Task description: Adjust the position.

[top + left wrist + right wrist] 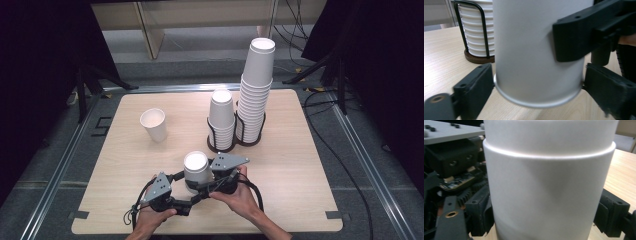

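Inverted white cups pinched between left gripper at 8 o'clock, right gripper at 4. No readable print.

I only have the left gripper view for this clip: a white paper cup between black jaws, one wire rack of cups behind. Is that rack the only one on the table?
Observer: No. Two stacks stand side by side in black wire racks; the right stack of white paper cups rises far above the left stack.
Operator: Any loose cups?
Observer: One single white paper cup stands mouth up on the light wooden table, left of the racks.
Operator: Does the other tool grip my cup too?
Observer: Yes, the right tool has its jaws against both sides of the held cup.
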Available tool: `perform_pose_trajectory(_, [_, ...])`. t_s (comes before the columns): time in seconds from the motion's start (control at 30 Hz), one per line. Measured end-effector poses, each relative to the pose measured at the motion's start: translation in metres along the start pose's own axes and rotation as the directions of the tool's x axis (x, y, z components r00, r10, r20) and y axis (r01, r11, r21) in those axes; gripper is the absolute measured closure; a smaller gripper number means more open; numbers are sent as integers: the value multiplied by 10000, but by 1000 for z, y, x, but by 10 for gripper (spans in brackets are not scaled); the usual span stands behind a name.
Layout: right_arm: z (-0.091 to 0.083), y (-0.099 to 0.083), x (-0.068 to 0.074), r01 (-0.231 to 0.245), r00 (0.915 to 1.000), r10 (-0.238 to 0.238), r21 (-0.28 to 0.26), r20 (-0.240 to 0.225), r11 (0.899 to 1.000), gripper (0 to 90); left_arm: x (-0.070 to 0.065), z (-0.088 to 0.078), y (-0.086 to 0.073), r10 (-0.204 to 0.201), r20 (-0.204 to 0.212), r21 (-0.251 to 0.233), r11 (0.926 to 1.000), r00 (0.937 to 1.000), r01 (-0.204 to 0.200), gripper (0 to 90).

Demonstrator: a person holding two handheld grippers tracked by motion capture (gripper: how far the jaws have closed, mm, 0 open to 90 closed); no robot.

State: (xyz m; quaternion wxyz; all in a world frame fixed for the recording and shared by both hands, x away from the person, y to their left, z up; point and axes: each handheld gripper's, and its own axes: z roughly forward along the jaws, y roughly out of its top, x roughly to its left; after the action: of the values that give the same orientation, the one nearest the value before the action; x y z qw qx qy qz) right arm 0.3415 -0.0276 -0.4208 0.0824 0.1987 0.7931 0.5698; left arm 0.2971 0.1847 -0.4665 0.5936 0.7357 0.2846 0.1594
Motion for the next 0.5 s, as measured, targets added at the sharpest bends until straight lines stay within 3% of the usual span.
perform_pose_trajectory(0.13, [2, 0, 3, 77, 10000, -77, -119, -49, 9999, 181, -1, 2, 0, -128, -20, -99, 9999, 9999, 128, 33])
perform_pose_trajectory(0.33, [6, -1, 9, -20, 9988, 10, -201, -485, 9998, 182, -2, 3, 0, -120, 21, -130, 9998, 9999, 121, 31])
perform_pose_trajectory(0.37, [6, 0, 10, 12, 9988, -21, -174, -493, 9998, 181, -2, 5, 0, -196, 142, -404, 9990, 9997, 201, 29])
perform_pose_trajectory(0.5, [6, 0, 12, 50, 9987, -54, -92, -506, 9999, 181, -3, 3, 0, -52, 97, -195, 9998, 9999, 54, 35])
